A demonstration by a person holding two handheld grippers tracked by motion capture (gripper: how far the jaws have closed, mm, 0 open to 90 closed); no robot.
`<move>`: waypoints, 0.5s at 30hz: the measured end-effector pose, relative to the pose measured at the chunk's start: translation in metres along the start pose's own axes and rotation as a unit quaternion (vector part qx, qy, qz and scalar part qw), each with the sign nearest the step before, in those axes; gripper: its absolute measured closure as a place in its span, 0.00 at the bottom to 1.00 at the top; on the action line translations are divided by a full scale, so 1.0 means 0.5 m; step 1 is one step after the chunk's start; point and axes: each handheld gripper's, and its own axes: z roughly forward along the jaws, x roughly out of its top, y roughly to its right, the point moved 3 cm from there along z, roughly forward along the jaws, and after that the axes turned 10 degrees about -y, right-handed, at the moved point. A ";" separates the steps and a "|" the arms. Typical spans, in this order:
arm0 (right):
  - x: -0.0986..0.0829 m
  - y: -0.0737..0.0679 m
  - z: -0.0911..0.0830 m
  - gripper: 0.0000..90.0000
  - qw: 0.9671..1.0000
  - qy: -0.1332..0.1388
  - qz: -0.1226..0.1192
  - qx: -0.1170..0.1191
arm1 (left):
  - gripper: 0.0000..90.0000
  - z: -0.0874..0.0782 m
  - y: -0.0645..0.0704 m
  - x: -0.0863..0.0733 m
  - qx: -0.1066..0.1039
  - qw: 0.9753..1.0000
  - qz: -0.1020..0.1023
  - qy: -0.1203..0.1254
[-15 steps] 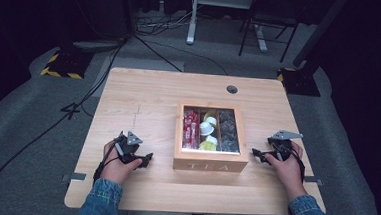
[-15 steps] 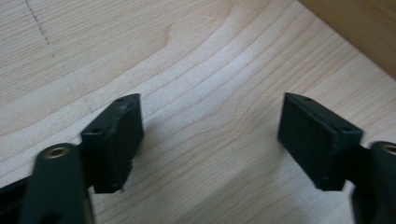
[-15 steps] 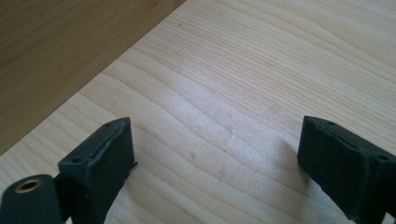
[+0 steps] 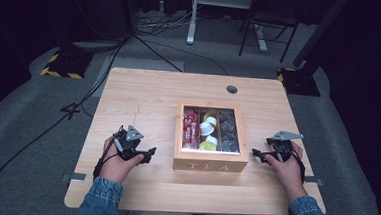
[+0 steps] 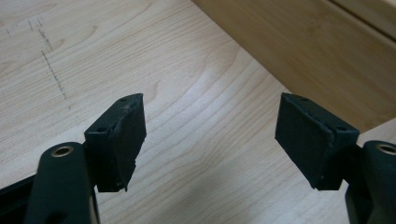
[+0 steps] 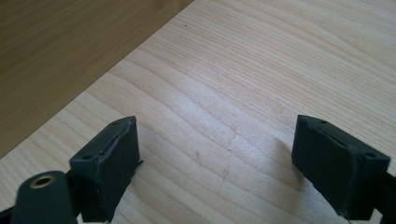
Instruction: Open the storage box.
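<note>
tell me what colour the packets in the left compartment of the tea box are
Red, seen best in the high view: the packets.

The left gripper [image 4: 148, 152] has shifted slightly rightward and down in the lower left of the high view, nearer the tea box [image 4: 210, 161]. The right gripper [image 4: 255, 154] has dipped marginally at lower right.
</note>
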 end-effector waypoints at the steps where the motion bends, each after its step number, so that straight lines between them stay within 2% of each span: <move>1: 0.000 0.000 0.000 0.17 1.000 0.000 0.000 0.000 | 0.28 -0.003 0.004 0.002 -0.001 1.000 0.001 0.002; 6: 0.000 0.000 0.000 0.17 1.000 0.000 0.000 0.000 | 0.28 -0.015 0.019 0.010 -0.004 1.000 0.009 0.007; 9: 0.000 0.000 0.000 0.17 1.000 0.000 0.000 0.000 | 0.29 -0.032 0.040 0.024 -0.020 0.999 0.015 0.022; 15: 0.000 0.000 0.000 0.17 1.000 0.000 0.000 0.000 | 0.29 -0.048 0.070 0.038 -0.040 0.998 0.037 0.030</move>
